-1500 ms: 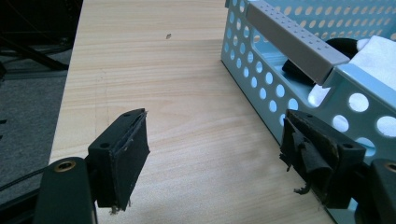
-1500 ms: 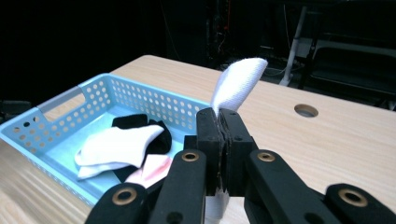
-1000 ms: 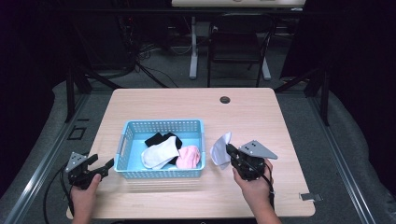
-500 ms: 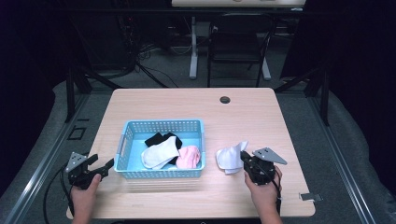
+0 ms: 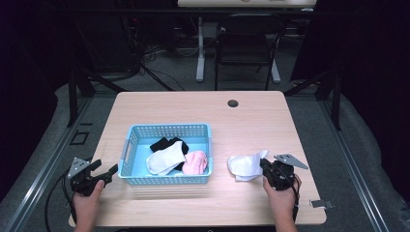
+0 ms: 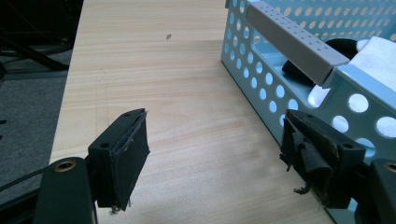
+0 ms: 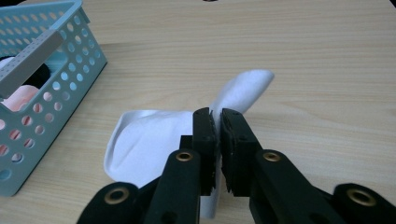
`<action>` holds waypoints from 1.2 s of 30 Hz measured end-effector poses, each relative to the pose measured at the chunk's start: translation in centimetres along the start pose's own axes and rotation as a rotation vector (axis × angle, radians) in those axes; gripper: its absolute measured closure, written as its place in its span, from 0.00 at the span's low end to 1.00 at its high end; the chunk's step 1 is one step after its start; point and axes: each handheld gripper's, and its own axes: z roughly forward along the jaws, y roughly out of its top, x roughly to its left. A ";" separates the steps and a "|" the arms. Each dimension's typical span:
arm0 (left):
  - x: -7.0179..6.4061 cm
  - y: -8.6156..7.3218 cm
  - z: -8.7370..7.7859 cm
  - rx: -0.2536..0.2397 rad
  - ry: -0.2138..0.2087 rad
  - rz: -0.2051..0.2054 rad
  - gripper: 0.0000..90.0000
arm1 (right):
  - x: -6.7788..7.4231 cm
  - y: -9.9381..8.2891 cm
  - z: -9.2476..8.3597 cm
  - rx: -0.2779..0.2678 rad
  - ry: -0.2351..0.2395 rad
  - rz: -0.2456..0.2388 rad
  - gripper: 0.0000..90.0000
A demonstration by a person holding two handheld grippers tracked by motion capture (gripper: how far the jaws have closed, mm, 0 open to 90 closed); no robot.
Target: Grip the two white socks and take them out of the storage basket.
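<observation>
Lowered onto table (image 5: 270, 116): white sock (image 5: 245, 166) (right gripper (image 5: 265, 166) loosening).

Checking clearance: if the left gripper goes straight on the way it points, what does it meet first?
Probably the blue basket: its near wall sits just ahead of the left gripper, by one jaw. Depth is unclear.

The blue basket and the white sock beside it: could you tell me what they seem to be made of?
Blue basket: apparently moulded plastic, smooth and slightly glossy, its walls pierced with rows of round holes. White sock: soft knitted fabric, probably cotton, matte; it lies limp and creased on the table.
</observation>
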 end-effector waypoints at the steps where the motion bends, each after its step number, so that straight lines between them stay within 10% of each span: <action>1: 0.0 0.0 0.0 0.000 0.000 0.000 0.26 | 0.0 0.0 0.0 -0.003 -0.003 -0.004 0.89; 9: 0.0 0.0 0.0 -0.004 0.000 -0.001 0.26 | 0.6 0.0 -0.1 -0.042 -0.022 -0.068 0.70; 20: 0.0 0.0 -0.1 -0.003 0.003 -0.005 0.26 | 1.6 0.5 0.0 -0.029 -0.001 -0.103 0.69; 36: 0.1 0.0 -0.1 -0.010 0.001 -0.009 0.26 | 9.3 5.8 0.7 0.003 0.147 -0.217 0.78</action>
